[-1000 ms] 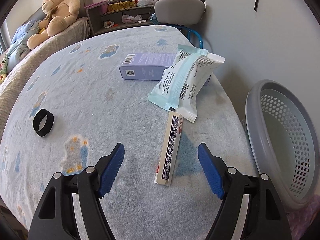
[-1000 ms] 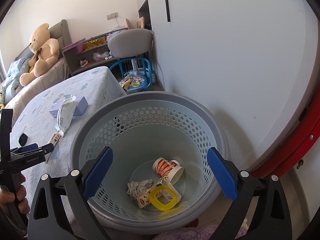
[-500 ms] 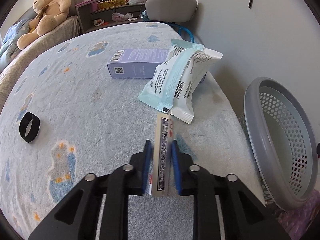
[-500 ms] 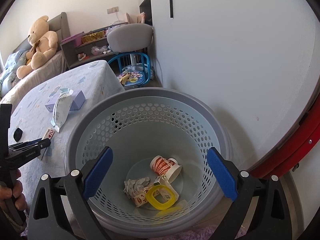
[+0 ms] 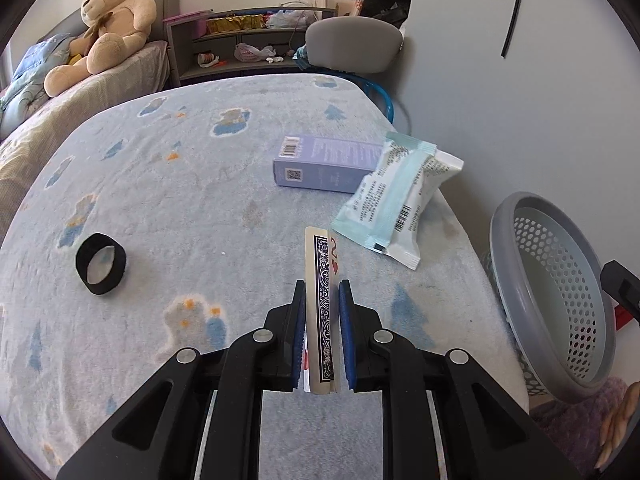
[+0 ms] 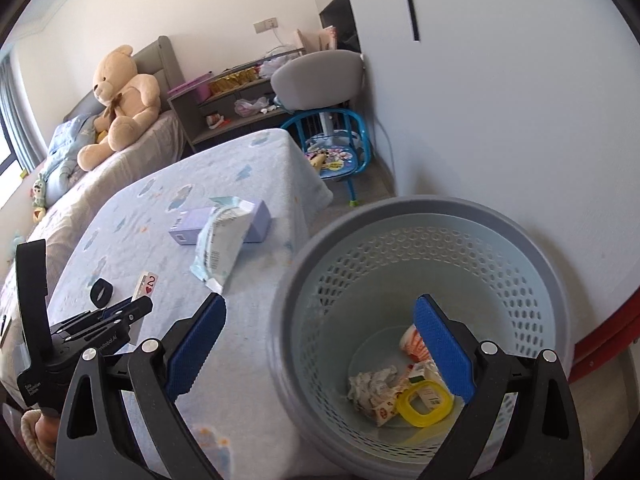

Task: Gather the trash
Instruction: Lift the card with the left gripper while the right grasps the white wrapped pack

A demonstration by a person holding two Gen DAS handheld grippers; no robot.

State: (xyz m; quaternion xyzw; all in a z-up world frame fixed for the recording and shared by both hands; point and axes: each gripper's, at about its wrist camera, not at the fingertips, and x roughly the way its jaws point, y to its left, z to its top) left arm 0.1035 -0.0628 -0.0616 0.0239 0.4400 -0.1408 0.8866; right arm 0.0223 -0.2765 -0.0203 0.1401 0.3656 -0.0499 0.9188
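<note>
My left gripper [image 5: 322,320] is shut on a playing-card box [image 5: 322,276], white with a dark blue pattern and a red 2 of hearts, and holds it above the blue blanket [image 5: 180,184]. The box [image 6: 146,283] and left gripper [image 6: 132,310] also show in the right wrist view. My right gripper [image 6: 320,348] is open and empty, over the near rim of the grey perforated basket [image 6: 500,240], which holds a paper cup [image 6: 414,342], crumpled paper [image 6: 374,386] and a yellow ring [image 6: 426,406]. The basket [image 5: 520,256] stands right of the bed.
On the blanket lie a white-and-teal wipes pack [image 5: 396,204], a lilac box [image 5: 324,162] behind it and a black ring [image 5: 101,264] at left. A grey chair [image 5: 354,42], a shelf and a teddy bear [image 5: 108,16] stand beyond. A white wall is at right.
My left gripper closed on the card box and lifted it off the blanket. My right gripper shifted left, so the basket now sits to the right in its view.
</note>
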